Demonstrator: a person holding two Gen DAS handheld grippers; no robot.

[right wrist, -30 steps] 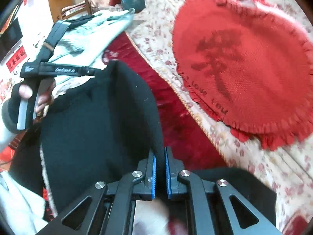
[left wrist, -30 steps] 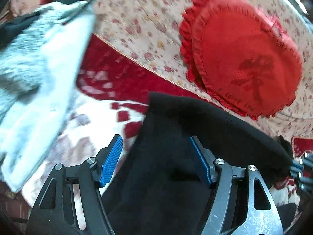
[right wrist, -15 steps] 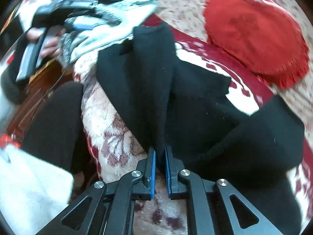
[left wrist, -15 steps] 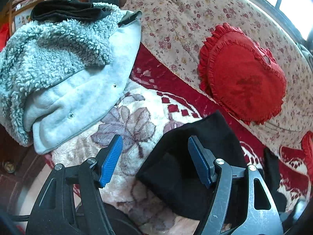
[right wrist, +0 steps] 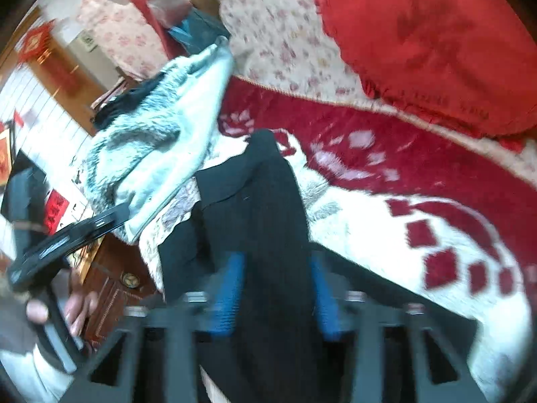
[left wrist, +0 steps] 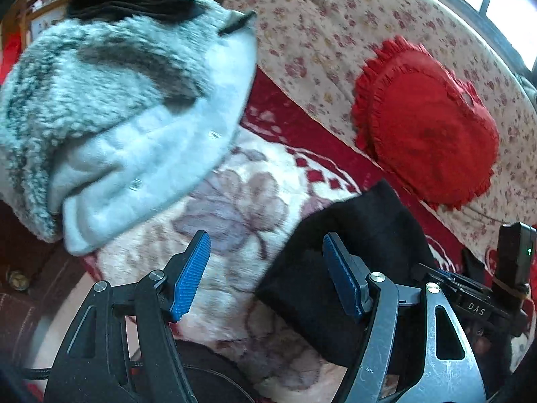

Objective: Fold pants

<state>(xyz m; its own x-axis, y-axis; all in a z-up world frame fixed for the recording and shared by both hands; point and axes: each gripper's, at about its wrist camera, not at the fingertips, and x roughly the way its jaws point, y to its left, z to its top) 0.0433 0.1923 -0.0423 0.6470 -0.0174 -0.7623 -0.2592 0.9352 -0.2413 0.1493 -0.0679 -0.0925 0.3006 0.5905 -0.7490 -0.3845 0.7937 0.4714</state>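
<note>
Red-and-cream floral plush blanket (left wrist: 241, 208) covered the sofa, with the folded black pants (right wrist: 255, 208) lying on it. Right gripper (right wrist: 277, 288) had just been opening, the pants between its parted pads; left gripper (left wrist: 266, 275) stood wide, empty.

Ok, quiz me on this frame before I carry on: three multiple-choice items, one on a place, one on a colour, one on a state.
1. Where does the red heart cushion lie?
A. against the floral sofa cover
B. on top of a grey fleece jacket
C. on the floor

2. What colour are the pants?
A. blue
B. black
C. white

3. How does the left gripper stand?
A. shut on the pants
B. shut on a jacket
C. open, nothing between its pads

Answers:
1 A: floral fabric shows all round the cushion's frill.
2 B: the folded cloth on the blanket is plain black.
3 C: the blue pads stand wide apart with only blanket seen between them, and the pants lie beyond one finger.
</note>
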